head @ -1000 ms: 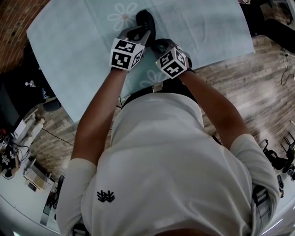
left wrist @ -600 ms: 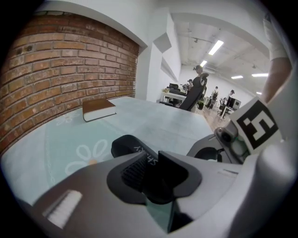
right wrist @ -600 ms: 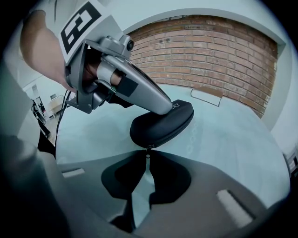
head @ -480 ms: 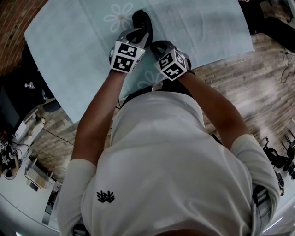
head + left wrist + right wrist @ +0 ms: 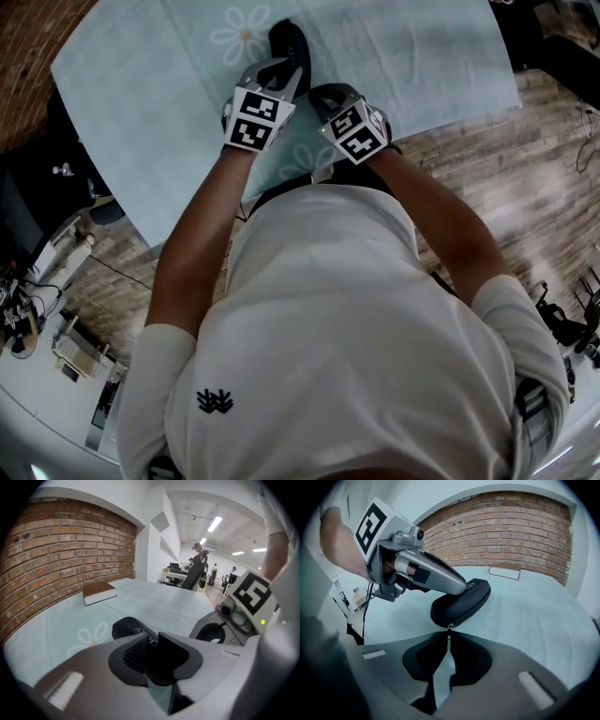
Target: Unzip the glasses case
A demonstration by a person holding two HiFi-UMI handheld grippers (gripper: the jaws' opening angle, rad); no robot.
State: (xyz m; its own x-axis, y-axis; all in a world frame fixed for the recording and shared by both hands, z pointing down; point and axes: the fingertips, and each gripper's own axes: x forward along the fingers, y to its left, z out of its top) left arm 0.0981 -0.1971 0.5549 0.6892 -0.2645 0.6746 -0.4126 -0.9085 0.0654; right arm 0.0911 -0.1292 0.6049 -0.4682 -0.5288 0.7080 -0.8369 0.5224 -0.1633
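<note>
A black zipped glasses case (image 5: 287, 43) lies on the pale blue daisy-print cloth (image 5: 169, 84). My left gripper (image 5: 281, 71) is shut on the case's near end; in the left gripper view the case (image 5: 130, 629) sticks out beyond the jaws. In the right gripper view the case (image 5: 464, 603) lies just ahead, and its small metal zipper pull (image 5: 450, 628) is pinched at the tips of my right gripper (image 5: 449, 641), which is shut. The right gripper (image 5: 321, 96) sits close beside the left one. The left gripper (image 5: 423, 570) presses on the case from above.
A closed brown book (image 5: 98, 593) lies farther back on the cloth, near the brick wall (image 5: 56, 555). The table's near edge (image 5: 281, 183) is close to the person's body. Wood floor (image 5: 506, 178) lies to the right.
Both grippers and the case have shifted slightly up and left in the head view since one second ago. Almost nothing differs over the last half second.
</note>
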